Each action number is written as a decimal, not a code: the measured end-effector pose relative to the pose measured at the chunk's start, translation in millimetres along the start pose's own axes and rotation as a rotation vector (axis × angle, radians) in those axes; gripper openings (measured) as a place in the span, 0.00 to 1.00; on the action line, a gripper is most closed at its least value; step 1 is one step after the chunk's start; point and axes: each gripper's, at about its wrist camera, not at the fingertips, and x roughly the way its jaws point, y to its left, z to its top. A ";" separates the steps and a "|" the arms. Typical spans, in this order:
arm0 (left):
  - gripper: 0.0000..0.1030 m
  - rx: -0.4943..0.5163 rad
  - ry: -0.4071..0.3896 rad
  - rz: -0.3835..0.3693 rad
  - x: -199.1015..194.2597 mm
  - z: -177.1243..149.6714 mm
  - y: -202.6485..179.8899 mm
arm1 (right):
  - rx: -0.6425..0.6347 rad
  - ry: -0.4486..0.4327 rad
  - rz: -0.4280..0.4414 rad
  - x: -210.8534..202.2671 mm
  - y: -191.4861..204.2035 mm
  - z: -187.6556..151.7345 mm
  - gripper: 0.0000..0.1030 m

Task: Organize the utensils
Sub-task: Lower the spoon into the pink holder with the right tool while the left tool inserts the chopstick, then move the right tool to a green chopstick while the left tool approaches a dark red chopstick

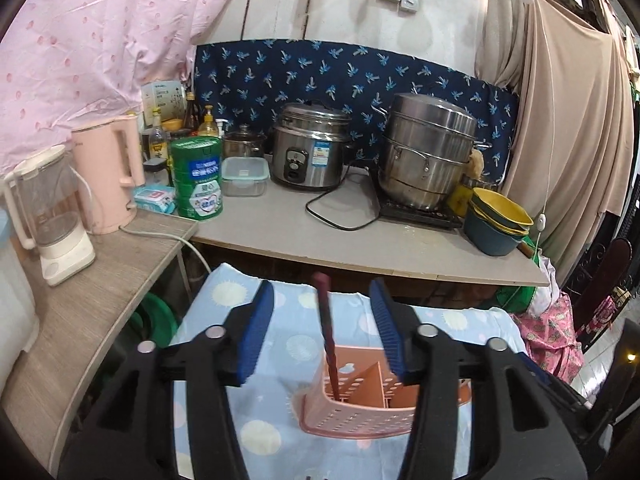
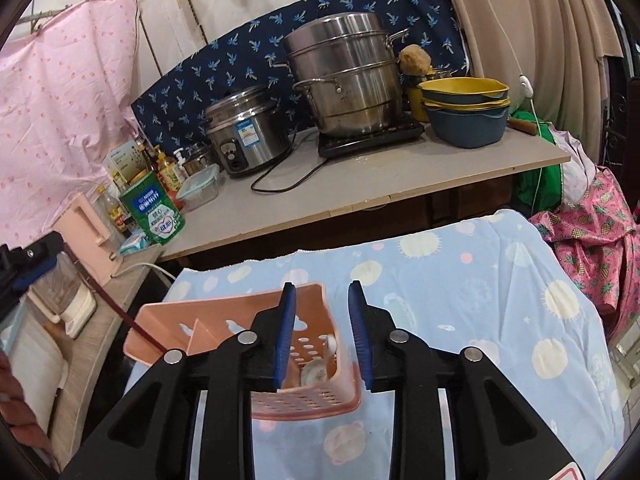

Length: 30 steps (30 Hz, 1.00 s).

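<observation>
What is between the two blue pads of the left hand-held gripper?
In the left wrist view, a dark red chopstick stands untouched between the left hand-held gripper pads, in the pink basket.

A salmon-pink perforated utensil caddy (image 1: 360, 408) holds dark maroon chopsticks (image 1: 326, 332) on a pale blue cloth (image 2: 460, 280) printed with cream suns. Navy leaf-print fabric (image 1: 340, 76) backs the grey bench (image 1: 320, 232).

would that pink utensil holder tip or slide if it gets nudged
Probably yes. The pink utensil holder looks like thin perforated plastic, so likely light. It sits on a soft cloth, so it may shift, and the tall dark chopstick leaning inside could lever it over.
</observation>
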 end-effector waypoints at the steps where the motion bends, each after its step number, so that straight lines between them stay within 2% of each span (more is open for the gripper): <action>1: 0.48 0.002 0.001 0.000 -5.3 -2.9 2.0 | 0.002 -0.005 0.006 -7.3 -0.8 -2.1 0.29; 7: 0.52 0.010 0.031 0.011 -35.0 -30.5 16.1 | 0.003 -0.043 0.009 -57.4 -7.0 -25.2 0.46; 9: 0.57 0.016 0.046 0.019 -46.2 -44.4 20.5 | -0.004 -0.053 -0.006 -74.9 -10.7 -37.2 0.48; 14: 0.57 0.036 0.112 0.025 -73.3 -93.6 33.8 | 0.013 -0.032 -0.026 -113.9 -25.1 -79.8 0.55; 21: 0.57 0.068 0.192 0.037 -105.8 -163.6 40.5 | 0.097 0.077 -0.031 -142.9 -48.2 -152.0 0.56; 25: 0.57 0.077 0.218 0.033 -124.9 -197.6 41.6 | 0.075 0.106 -0.085 -156.2 -49.8 -188.9 0.56; 30: 0.57 0.069 0.246 0.041 -140.7 -234.7 46.1 | 0.054 0.152 -0.111 -165.2 -49.7 -226.3 0.56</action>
